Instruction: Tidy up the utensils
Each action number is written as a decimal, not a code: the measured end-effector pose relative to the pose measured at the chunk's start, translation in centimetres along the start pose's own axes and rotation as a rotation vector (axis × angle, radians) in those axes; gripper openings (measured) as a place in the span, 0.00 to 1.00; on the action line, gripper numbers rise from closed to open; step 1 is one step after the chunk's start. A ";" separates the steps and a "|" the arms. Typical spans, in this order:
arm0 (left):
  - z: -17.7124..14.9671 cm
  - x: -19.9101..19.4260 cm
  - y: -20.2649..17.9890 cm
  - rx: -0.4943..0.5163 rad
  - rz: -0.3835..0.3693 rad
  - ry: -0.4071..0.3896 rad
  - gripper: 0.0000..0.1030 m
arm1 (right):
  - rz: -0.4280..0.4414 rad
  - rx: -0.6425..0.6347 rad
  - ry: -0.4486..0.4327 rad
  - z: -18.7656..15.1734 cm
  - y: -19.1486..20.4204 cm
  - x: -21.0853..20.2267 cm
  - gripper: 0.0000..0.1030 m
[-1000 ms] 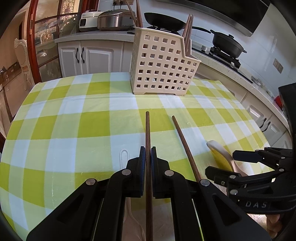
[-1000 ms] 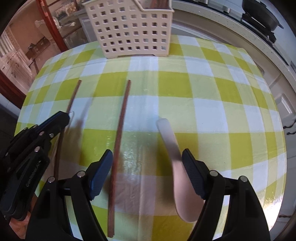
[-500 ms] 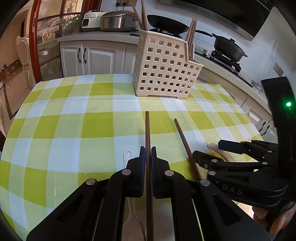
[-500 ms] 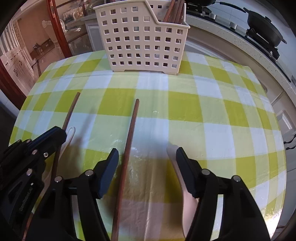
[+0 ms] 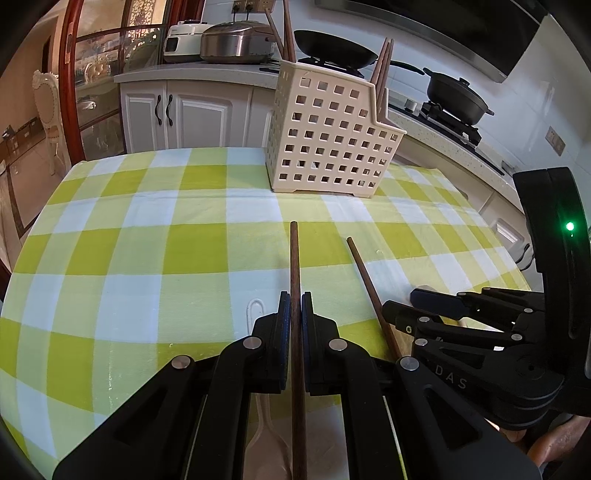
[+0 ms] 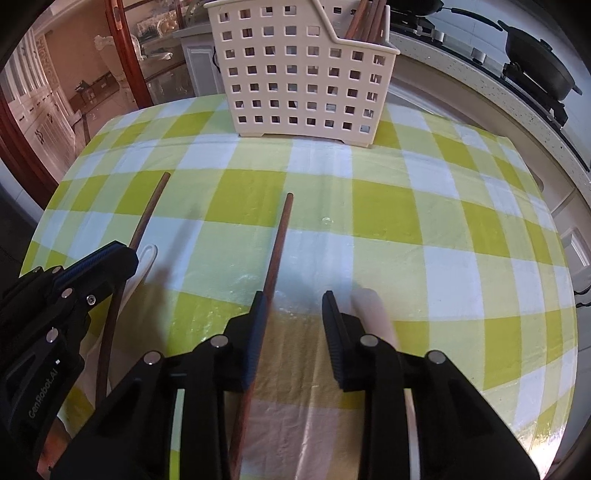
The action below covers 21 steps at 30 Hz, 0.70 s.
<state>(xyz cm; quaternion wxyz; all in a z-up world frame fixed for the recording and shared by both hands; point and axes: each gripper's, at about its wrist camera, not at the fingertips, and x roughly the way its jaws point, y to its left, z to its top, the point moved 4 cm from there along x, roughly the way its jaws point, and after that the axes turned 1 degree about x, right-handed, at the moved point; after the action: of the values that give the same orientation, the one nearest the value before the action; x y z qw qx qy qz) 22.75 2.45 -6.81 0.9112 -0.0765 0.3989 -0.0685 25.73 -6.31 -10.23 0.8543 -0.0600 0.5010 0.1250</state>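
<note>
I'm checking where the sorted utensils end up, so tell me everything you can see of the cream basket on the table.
The basket is cream, plastic-looking and boxy, its walls pierced by rows of square holes. It stands upright on small feet at the far side of the green-and-white checked tablecloth. One end steps down to a lower section that holds several brown chopsticks, leaning upward; two more sticks rise behind the taller part. Neither pair of tongs touches it.

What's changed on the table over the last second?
The right gripper jaws have just been closing in; the second chopstick now lies against its left jaw, the other jaw still apart from it, and the pale spoon is now outside them. The left gripper stays clamped on its chopstick. The utensil basket has not moved.
</note>
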 end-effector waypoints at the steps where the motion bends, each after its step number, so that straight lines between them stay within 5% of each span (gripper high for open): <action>1: 0.0 0.0 0.0 0.000 -0.001 0.001 0.04 | 0.010 0.002 -0.002 0.0 0.1 0.0 0.20; 7: 0.0 0.0 0.0 0.000 -0.001 -0.001 0.04 | 0.062 -0.003 -0.009 -0.1 0.5 0.0 0.00; 21: 0.2 -0.6 -0.3 -0.001 -0.012 -0.017 0.04 | 0.084 0.017 -0.032 0.4 -0.4 -1.4 0.01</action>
<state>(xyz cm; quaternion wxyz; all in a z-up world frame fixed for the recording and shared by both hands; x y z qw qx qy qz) 22.49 2.33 -6.15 0.9141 -0.0798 0.3908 -0.0734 25.53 -6.77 -8.80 0.8568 -0.0295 0.4902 0.1573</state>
